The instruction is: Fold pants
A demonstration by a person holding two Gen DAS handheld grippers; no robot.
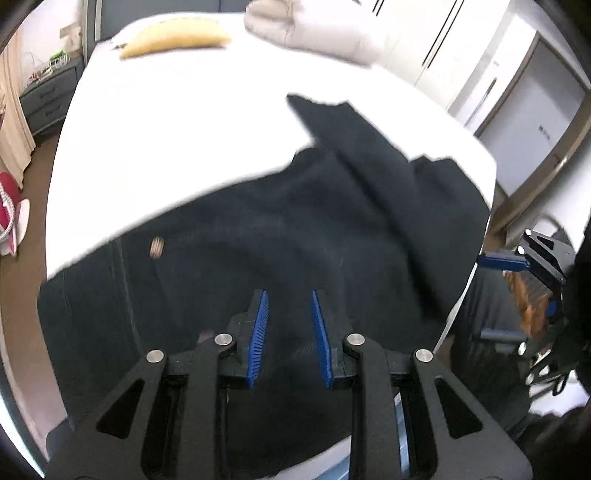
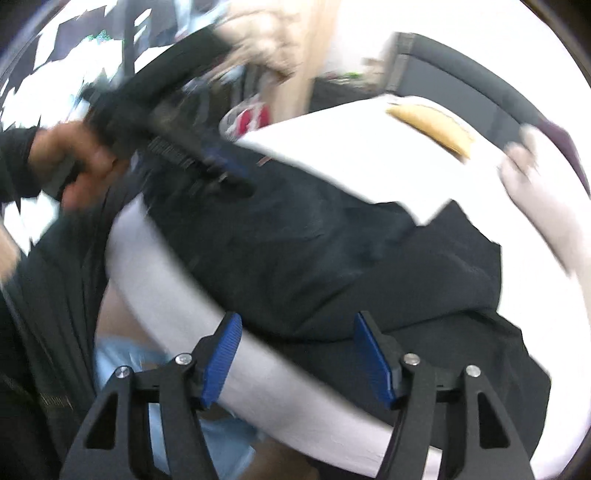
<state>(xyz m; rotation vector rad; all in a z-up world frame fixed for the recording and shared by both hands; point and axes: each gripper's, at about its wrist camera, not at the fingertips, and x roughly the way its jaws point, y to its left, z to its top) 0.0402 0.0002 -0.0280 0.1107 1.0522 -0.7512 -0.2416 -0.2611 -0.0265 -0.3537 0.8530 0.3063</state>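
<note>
Dark navy fabric pants (image 1: 295, 229) lie rumpled across the near edge of a white-sheeted bed (image 1: 184, 129).

The left gripper (image 1: 289, 306) hovers over the pants with its blue-padded jaws parted a little, nothing between them. The right gripper (image 2: 297, 328) sits at the bed's edge, jaws spread wide and empty, over the pants and sheet. A yellow banana-shaped cushion (image 1: 177, 37) and a pale grey pillow (image 1: 314, 29) rest at the far end of the bed.
</note>
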